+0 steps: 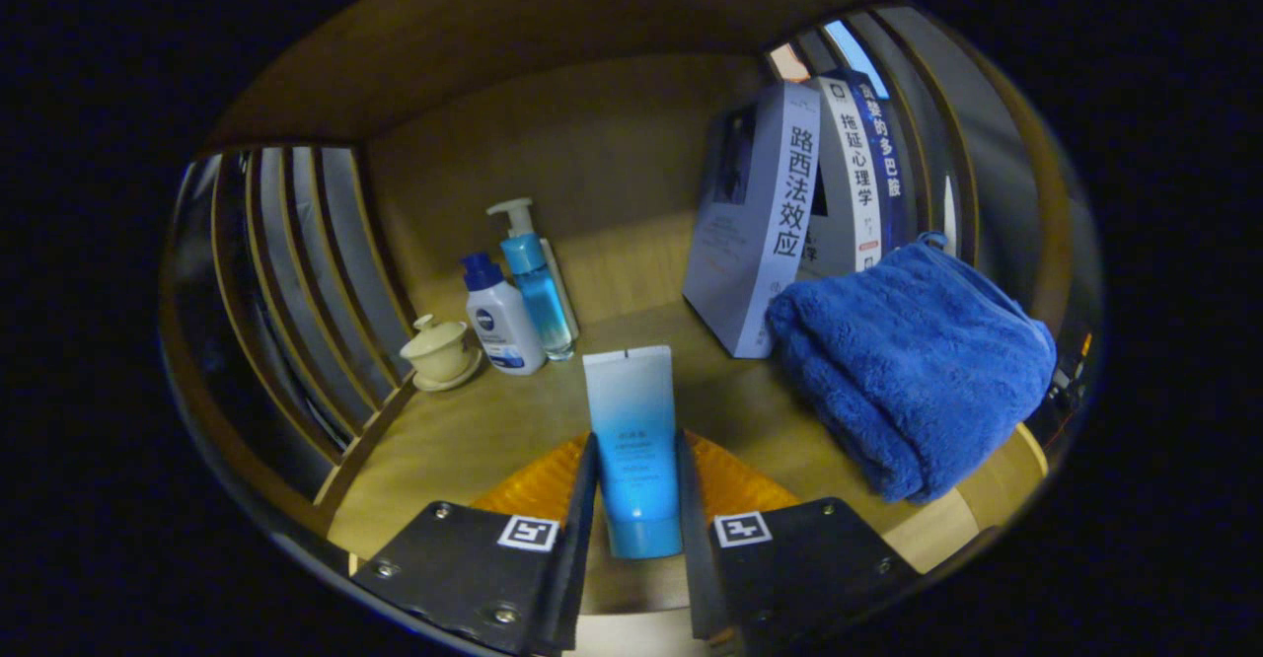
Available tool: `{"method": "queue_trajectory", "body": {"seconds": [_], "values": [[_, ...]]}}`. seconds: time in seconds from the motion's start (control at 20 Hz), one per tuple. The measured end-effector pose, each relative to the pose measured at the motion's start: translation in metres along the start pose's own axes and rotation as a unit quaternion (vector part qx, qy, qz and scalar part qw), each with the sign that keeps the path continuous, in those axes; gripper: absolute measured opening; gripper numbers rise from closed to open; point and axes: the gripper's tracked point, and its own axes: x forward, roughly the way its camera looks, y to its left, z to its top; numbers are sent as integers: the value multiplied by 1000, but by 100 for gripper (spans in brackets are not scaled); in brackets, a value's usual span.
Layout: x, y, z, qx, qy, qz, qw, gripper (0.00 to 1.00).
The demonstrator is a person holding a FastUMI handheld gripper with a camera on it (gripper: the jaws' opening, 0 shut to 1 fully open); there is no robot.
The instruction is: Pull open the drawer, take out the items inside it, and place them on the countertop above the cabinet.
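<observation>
Gripper narrow, both fingers pressed on the sides of a blue tube; tube stands cap-down between them, its crimped end up, over the wooden countertop; whether the cap touches the wood cannot be told. Orange surface shows behind the fingers, either side of the tube. Beyond and to the left: a small lidded cup on a saucer, a white bottle with a blue cap, and a blue pump bottle just beside it. To the right: upright books, a folded blue towel lying against them.
</observation>
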Motion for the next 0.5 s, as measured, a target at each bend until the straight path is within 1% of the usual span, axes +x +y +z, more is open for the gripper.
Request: {"method": "queue_trajectory", "body": {"seconds": [0.3,0.35,0.4,0.5], "values": [[16,-8,-4,-9,-3,-16,1000,43],[14,-10,-5,-15,-2,-16,1000,45],[10,-11,-2,-21,-9,-20,1000,51],[-1,-7,5,-32,-26,-11,999,64]]}}
